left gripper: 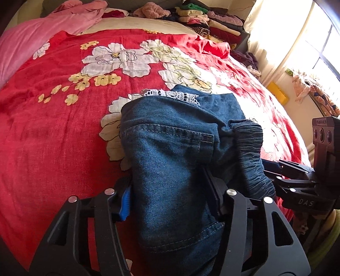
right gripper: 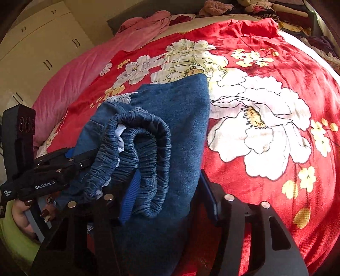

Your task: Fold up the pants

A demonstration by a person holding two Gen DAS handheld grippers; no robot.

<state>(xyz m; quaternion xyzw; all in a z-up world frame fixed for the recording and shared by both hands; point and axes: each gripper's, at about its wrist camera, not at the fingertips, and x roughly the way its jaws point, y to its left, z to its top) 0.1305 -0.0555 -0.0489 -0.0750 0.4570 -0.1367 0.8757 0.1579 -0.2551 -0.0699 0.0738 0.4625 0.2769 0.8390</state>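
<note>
Blue denim pants (left gripper: 170, 148) with an elastic waistband (right gripper: 140, 152) and a white lace trim (left gripper: 170, 94) lie bunched on the red flowered bedspread (left gripper: 53, 127). My left gripper (left gripper: 170, 197) has its jaws wide apart with the denim draped between them. My right gripper (right gripper: 170, 199) also has its jaws wide apart, with the waistband and denim (right gripper: 182, 118) lying between them. The right gripper shows at the right of the left wrist view (left gripper: 297, 182), and the left gripper shows at the left of the right wrist view (right gripper: 53, 169).
A pink blanket (left gripper: 31, 40) lies at the bed's far left. Stacks of folded clothes (left gripper: 208, 19) sit at the head of the bed. A bright window (left gripper: 308, 42) is on the right. Cream cupboards (right gripper: 38, 53) stand beyond the bed.
</note>
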